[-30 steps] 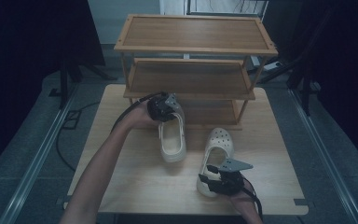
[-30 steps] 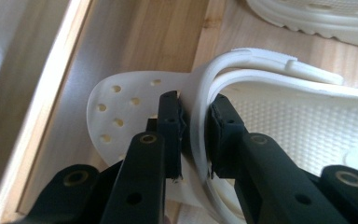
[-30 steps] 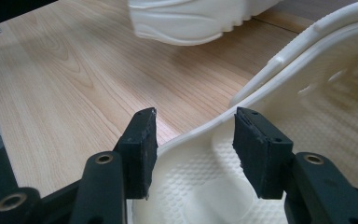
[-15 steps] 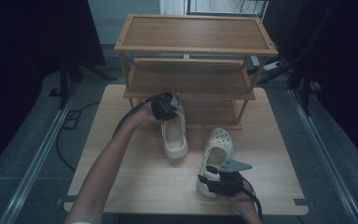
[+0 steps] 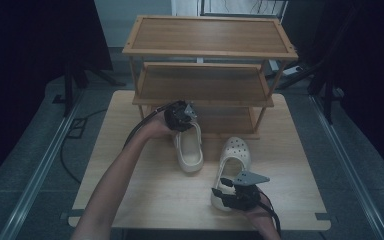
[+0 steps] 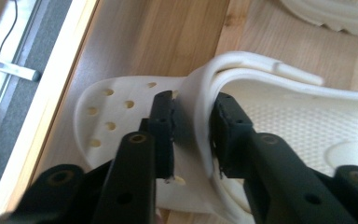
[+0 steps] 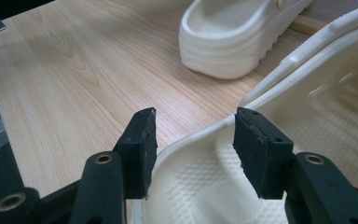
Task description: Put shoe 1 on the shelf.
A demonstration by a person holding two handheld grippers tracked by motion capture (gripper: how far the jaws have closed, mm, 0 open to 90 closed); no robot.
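Two cream clogs on the desk, a gripper at each.

High view: left gripper [image 5: 186,116] at the centre clog [image 5: 189,150] by the shelf rack [image 5: 210,50]. Left gripper view: jaws just loosened, straddling its collar. Right gripper [image 7: 193,140] jaws spread across the other clog's [image 7: 307,140] heel rim.

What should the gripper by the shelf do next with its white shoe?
Probably pull the left gripper back off the left shoe. Its toe lies at the wooden rack's bottom shelf, and the fingers have just been opening, with a gap beside the shoe's upper edge between them, so the shoe looks released.
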